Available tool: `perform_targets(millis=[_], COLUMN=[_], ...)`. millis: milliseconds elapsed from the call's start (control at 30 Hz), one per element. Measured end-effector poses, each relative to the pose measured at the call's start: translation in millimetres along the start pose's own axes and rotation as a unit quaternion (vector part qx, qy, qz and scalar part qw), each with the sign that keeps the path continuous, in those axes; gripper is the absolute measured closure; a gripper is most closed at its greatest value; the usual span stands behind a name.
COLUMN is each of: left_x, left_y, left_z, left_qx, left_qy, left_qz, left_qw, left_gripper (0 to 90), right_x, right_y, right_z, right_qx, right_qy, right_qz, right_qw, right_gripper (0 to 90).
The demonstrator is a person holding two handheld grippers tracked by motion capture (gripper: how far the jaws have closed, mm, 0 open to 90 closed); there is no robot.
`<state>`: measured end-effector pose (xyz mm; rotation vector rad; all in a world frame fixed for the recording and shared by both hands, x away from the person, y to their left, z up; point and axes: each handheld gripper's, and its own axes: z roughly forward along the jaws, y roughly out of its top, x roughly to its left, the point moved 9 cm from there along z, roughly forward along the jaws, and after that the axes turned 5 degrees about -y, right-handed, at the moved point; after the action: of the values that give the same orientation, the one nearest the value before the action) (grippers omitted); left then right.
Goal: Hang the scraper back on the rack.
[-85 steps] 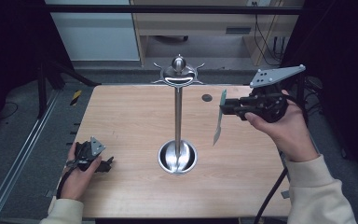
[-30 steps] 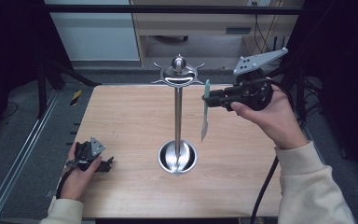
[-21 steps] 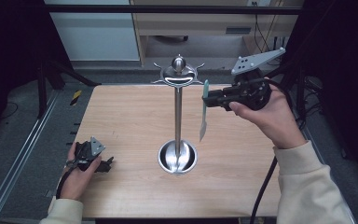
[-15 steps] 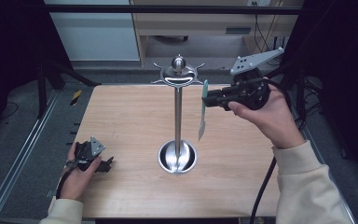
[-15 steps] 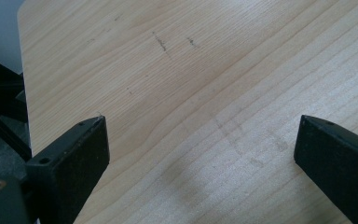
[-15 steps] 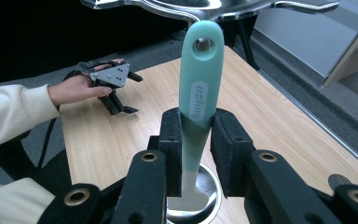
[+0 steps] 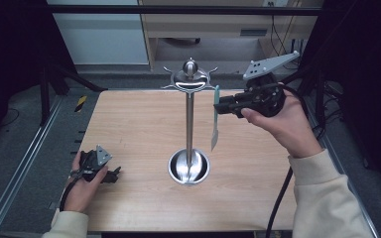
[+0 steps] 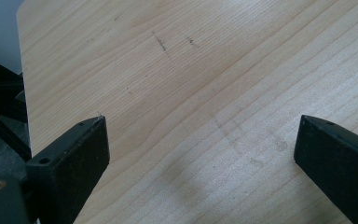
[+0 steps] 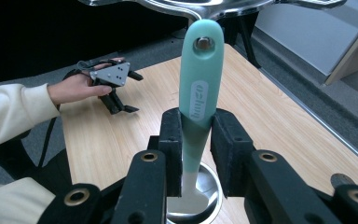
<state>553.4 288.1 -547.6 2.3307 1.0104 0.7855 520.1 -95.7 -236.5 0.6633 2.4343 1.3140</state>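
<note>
A chrome utensil stand point(image 7: 189, 124) rises from a round base point(image 7: 189, 168) at the table's middle, with curved hooks around its top point(image 7: 190, 79). My right gripper point(image 7: 218, 106) is shut on a teal-handled utensil point(image 7: 215, 116) that hangs upright, pale blade down, just right of the stand's top. In the right gripper view the handle point(image 9: 200, 84) sits between the pads of my right gripper point(image 9: 199, 135), its hanging hole point(image 9: 204, 43) just under the stand's chrome rim point(image 9: 200, 7). My left gripper point(image 7: 113, 174) rests on the table's front left, its jaws point(image 8: 200, 154) wide open over bare wood.
The wooden table point(image 7: 129, 124) ends at a metal rail on the left. A cable trails from the right gripper past the table's right front edge. The right gripper view also shows the person's hand with the left gripper point(image 9: 121, 105) across the table.
Since the earliest frame the right gripper has carried the utensil left and up, close to the stand's top. Over the last second it has barely moved. The left gripper has stayed put.
</note>
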Motion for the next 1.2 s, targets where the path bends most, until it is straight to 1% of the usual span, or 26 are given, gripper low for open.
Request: perform_targets(millis=[33, 167, 1000, 1133, 1200], left_x=[-0.3, -1.0, -1.2, -1.1, -1.4], left_y=[0.6, -0.1, -0.7, -0.3, -0.2], left_z=[1.0, 0.4, 1.4, 1.4, 1.9], left_qx=[-0.002, 0.000, 0.005, 0.005, 0.005], left_qy=[-0.003, -0.002, 0.000, 0.000, -0.001], left_qz=[0.003, -0.002, 0.003, 0.005, 0.005], left_qw=[1.0000, 1.0000, 1.0000, 1.0000, 1.0000], left_gripper=[3.0, 3.0, 3.0, 3.0, 3.0], right_x=[0.1, 0.0, -0.1, -0.1, -1.1], right_y=[-0.5, -1.0, -1.5, -0.4, -1.0], right_z=[0.7, 1.8, 3.5, 2.5, 0.4], right_qx=[0.000, -0.001, -0.007, -0.013, -0.018], right_qy=[0.000, 0.001, -0.005, -0.006, -0.011], right_qz=[0.002, 0.002, 0.001, 0.002, 0.004], right_qw=[1.0000, 1.0000, 1.0000, 0.9999, 0.9998], right_gripper=[74.7, 74.7, 74.0, 69.7, 67.1])
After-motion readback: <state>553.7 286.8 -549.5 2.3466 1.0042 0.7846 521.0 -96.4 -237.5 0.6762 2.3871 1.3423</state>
